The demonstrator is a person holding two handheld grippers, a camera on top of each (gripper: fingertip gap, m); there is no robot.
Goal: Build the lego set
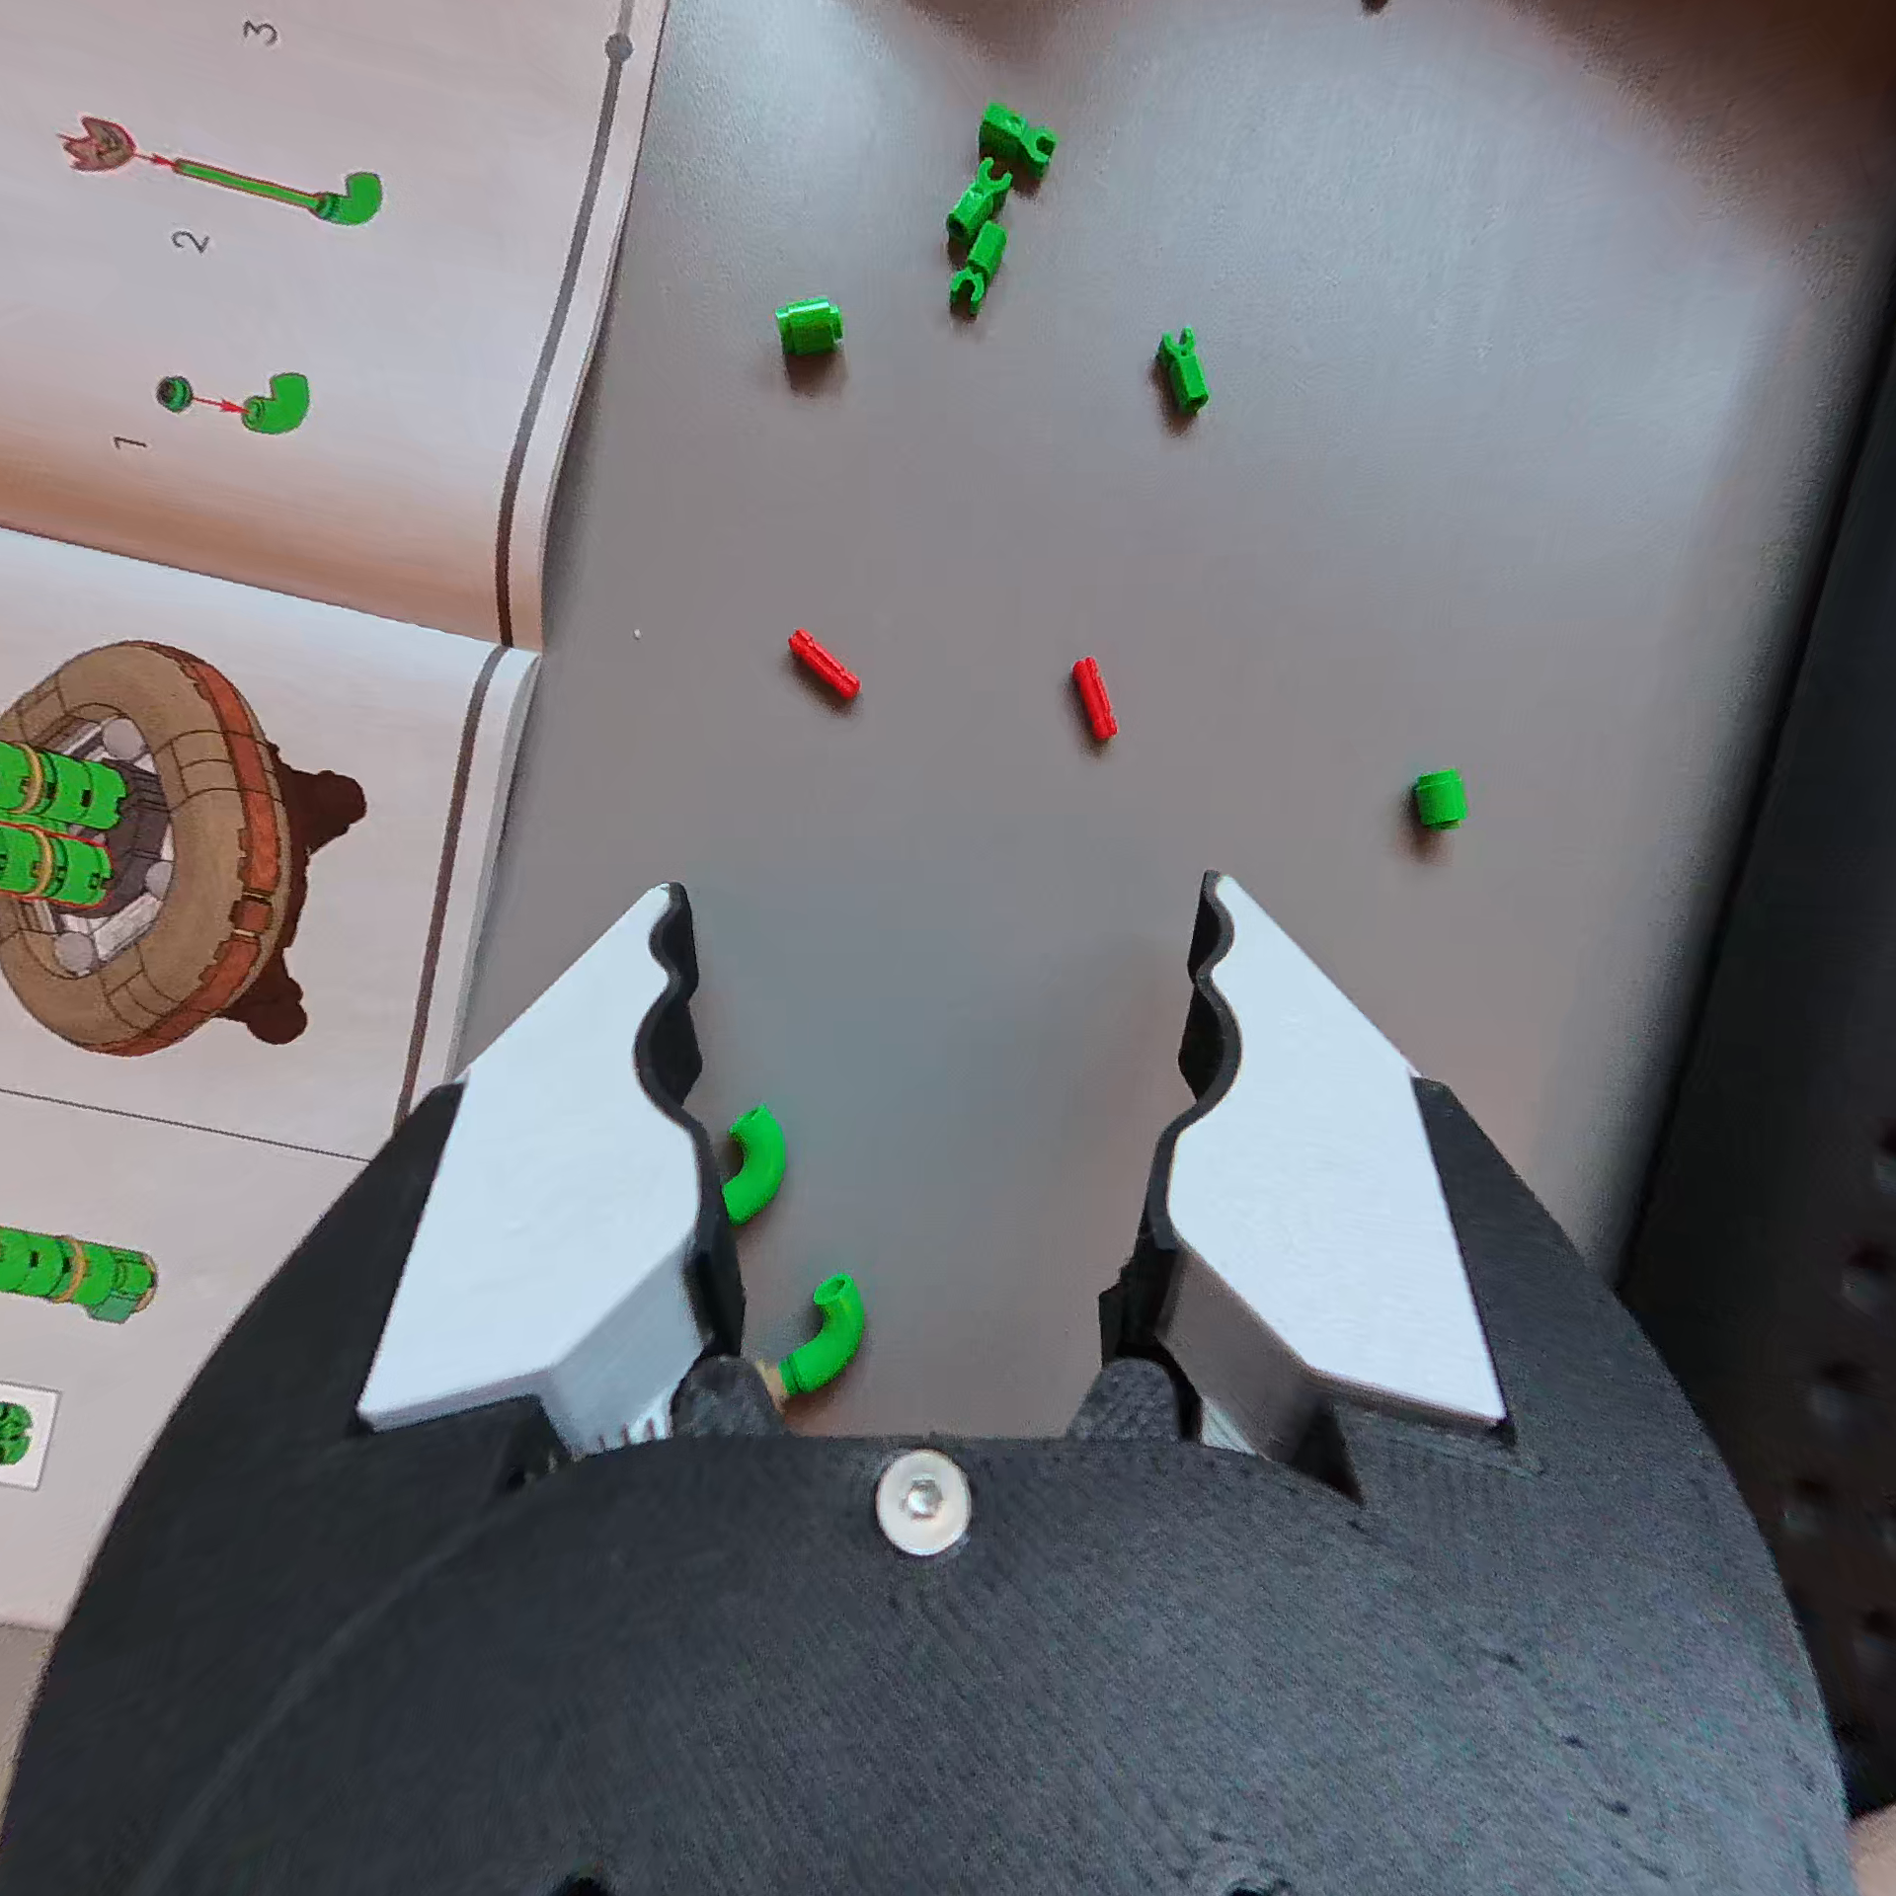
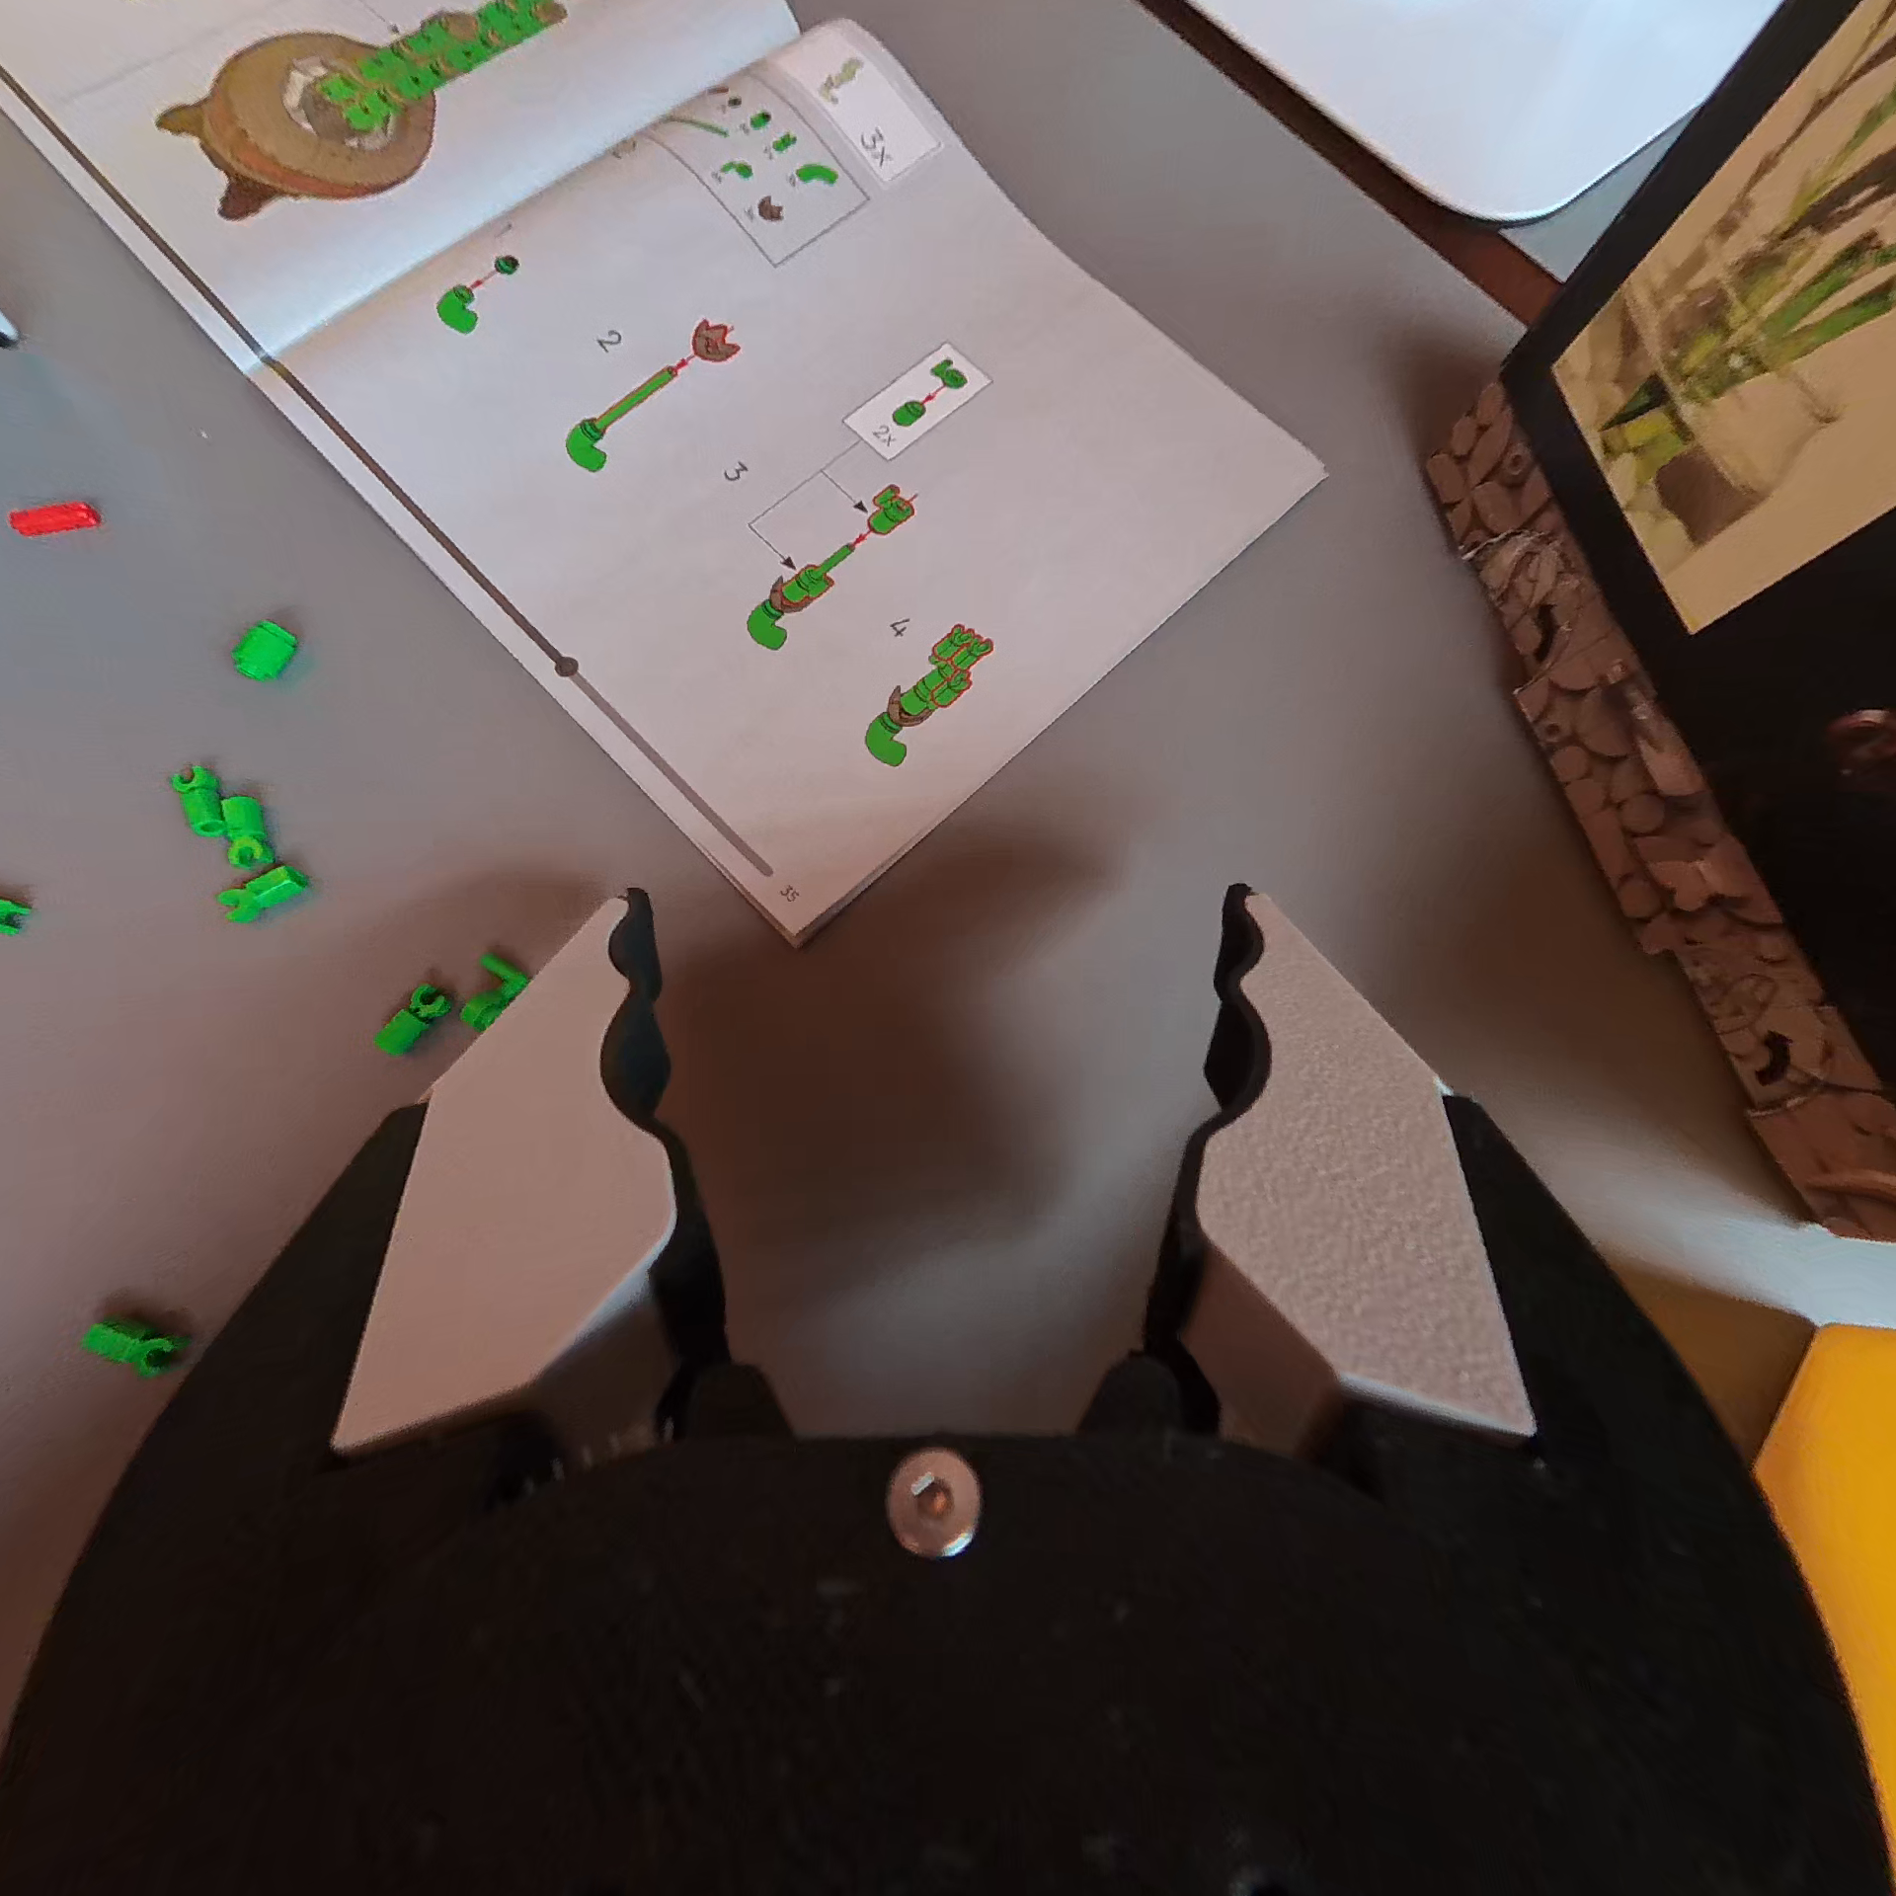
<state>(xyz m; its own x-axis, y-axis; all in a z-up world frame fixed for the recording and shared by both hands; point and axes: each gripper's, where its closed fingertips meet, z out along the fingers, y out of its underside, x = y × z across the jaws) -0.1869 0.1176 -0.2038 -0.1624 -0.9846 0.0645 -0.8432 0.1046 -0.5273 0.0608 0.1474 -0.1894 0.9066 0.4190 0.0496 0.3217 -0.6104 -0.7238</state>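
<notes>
The left hand-held gripper [image 1: 944,893] hangs over the grey counter [image 1: 1026,534] with its jaws spread wide and nothing between them. Just inside its left finger lie two green curved elbow pieces [image 1: 757,1164], one partly tucked under the finger edge, the other [image 1: 829,1334] close to the gripper's base. Ahead, clear grey surface runs up to two red pins [image 1: 824,664] and [image 1: 1095,698], well apart from each other. A green round brick [image 1: 1439,798] sits off to the right, near the counter's dark right edge. Farther out there is a cluster of green clip pieces [image 1: 990,205], another round brick [image 1: 810,326] and a lone clip [image 1: 1183,369]. The open instruction booklet [image 1: 257,616] borders the left side.

The right hand-held gripper [image 2: 934,898] is also wide open and empty, over bare shadowed counter. The booklet's corner [image 2: 800,923] points at the gap between its fingers. Loose green clips [image 2: 231,821] scatter to the left, two [image 2: 451,1011] right beside the left finger. The set's box [image 2: 1724,513] walls off the right.
</notes>
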